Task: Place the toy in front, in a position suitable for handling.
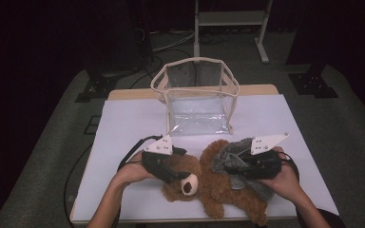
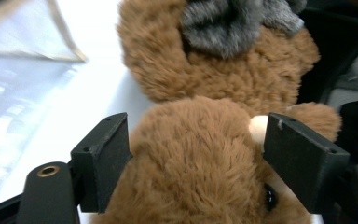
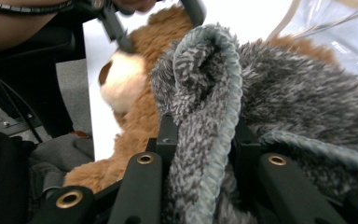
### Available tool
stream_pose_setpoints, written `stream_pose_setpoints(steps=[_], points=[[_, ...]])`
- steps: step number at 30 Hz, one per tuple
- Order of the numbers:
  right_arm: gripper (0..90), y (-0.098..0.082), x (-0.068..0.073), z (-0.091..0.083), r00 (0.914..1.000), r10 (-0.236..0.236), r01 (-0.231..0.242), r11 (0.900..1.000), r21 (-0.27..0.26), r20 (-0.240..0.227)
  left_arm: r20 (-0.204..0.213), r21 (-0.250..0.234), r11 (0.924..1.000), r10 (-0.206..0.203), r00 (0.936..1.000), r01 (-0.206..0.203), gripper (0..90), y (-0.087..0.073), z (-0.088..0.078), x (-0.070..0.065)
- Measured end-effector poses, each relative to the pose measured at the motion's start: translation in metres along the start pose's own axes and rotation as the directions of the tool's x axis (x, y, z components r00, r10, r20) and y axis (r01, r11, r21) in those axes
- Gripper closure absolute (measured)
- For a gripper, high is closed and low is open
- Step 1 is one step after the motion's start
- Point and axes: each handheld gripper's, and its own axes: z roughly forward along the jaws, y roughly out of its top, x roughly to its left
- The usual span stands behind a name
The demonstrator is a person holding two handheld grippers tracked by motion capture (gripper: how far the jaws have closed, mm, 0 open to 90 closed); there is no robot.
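Teddy bear being undressed or dressed at the near bench edge.
Left gripper (image 2: 196, 158) part-open astride the teddy bear (image 1: 214, 185) head, pads touching fur; right gripper (image 3: 200, 140) clamped on the grey garment (image 1: 235, 164) fold. Garment partly on; clear bag (image 1: 197, 95) stands beyond.

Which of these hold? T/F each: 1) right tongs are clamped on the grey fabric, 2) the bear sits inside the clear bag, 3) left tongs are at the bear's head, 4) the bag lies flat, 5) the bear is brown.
1) True: the right tongs pinch a fold of the grey fabric.
2) False: the bear lies on the table, in front of the bag.
3) True: the left tongs straddle its head.
4) False: the bag stands upright, mouth open.
5) True.
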Motion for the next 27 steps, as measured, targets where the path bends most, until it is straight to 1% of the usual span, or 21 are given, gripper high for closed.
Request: stream_pose_setpoints(steps=[2,3,4,6,8,10,11,13,15,16,18,20,22,23,24,25,26,27], points=[[70.4,0.004,-0.004,-0.003,0.9998,-0.006,0.006,1.000,-0.008,0.020,0.003,-0.002,1.0000,0.007,1.0000,-0.007,25.1,-0.002,0.001,-0.001],[70.5,0.006,-0.007,-0.005,0.9996,0.001,0.000,1.000,-0.020,0.028,0.009,0.003,0.9998,0.019,0.9998,-0.019,25.1,-0.002,0.000,-0.003],[70.6,0.009,-0.012,-0.007,0.9992,0.017,-0.015,0.999,-0.041,0.036,0.014,0.005,0.9997,0.022,0.9997,-0.022,25.3,-0.001,0.000,-0.004],[70.6,0.011,-0.019,-0.006,0.9989,0.032,-0.030,0.998,-0.053,0.034,0.022,0.007,0.9996,0.027,0.9994,-0.028,25.4,-0.002,0.000,-0.005],[70.6,0.012,-0.021,0.000,0.9987,0.040,-0.038,0.999,-0.038,0.033,0.022,0.002,0.9997,0.023,0.9995,-0.023,25.3,-0.002,0.000,-0.005],[70.8,0.008,-0.018,0.010,0.9991,0.038,-0.038,0.999,-0.015,0.020,0.021,0.002,0.9998,0.022,0.9995,-0.022,24.9,-0.003,-0.002,-0.004],[71.3,0.003,-0.015,0.015,0.9992,0.037,-0.037,0.999,-0.004,0.011,0.011,0.005,0.9998,0.018,0.9998,-0.018,21.7,-0.004,-0.002,-0.003],[71.7,-0.002,-0.009,0.018,0.9995,0.031,-0.031,1.000,0.005,-0.002,0.001,0.018,0.9998,-0.005,1.0000,0.005,14.2,-0.005,-0.003,-0.001],[71.8,-0.006,-0.001,0.014,0.9999,0.017,-0.017,1.000,0.012,-0.002,-0.010,0.032,0.9994,-0.016,0.9998,0.017,11.0,-0.010,-0.004,0.000],[71.8,-0.007,0.002,0.012,0.9999,0.011,-0.011,1.000,0.015,-0.006,0.004,0.030,0.9987,-0.042,0.9991,0.042,9.0,-0.012,-0.004,0.001],[71.8,-0.010,0.006,0.010,0.9999,0.003,-0.003,1.000,0.020,-0.011,0.035,0.019,0.9961,-0.087,0.9956,0.087,8.8,-0.018,-0.002,0.002],[71.8,-0.013,0.009,0.010,0.9999,-0.001,0.001,1.000,0.021,-0.017,0.073,0.023,0.9905,-0.137,0.9879,0.135,6.5,-0.022,0.004,0.003],[71.8,-0.013,0.010,0.009,0.9999,-0.005,0.005,1.000,0.021,-0.016,0.104,0.021,0.9875,-0.157,0.9821,0.156,6.5,-0.024,0.007,0.006],[71.7,-0.013,0.010,0.009,0.9999,-0.003,0.004,1.000,0.021,-0.015,0.130,0.014,0.9867,-0.162,0.9781,0.162,8.0,-0.025,0.009,0.008],[71.7,-0.013,0.009,0.009,0.9999,0.001,-0.001,1.000,0.018,-0.017,0.152,0.003,0.9864,-0.163,0.9749,0.164,13.9,-0.027,0.012,0.010],[71.6,-0.014,0.008,0.008,0.9999,0.003,-0.002,1.000,0.017,-0.017,0.145,-0.002,0.9857,-0.166,0.9753,0.168,23.3,-0.028,0.014,0.012],[71.5,-0.013,0.005,0.007,0.9997,0.013,-0.013,1.000,0.015,-0.019,0.135,-0.001,0.9865,-0.162,0.9776,0.163,32.7,-0.027,0.015,0.013],[71.5,-0.013,0.002,0.006,0.9996,0.020,-0.020,1.000,0.014,-0.021,0.121,-0.001,0.9901,-0.139,0.9829,0.140,37.9,-0.025,0.014,0.014]])
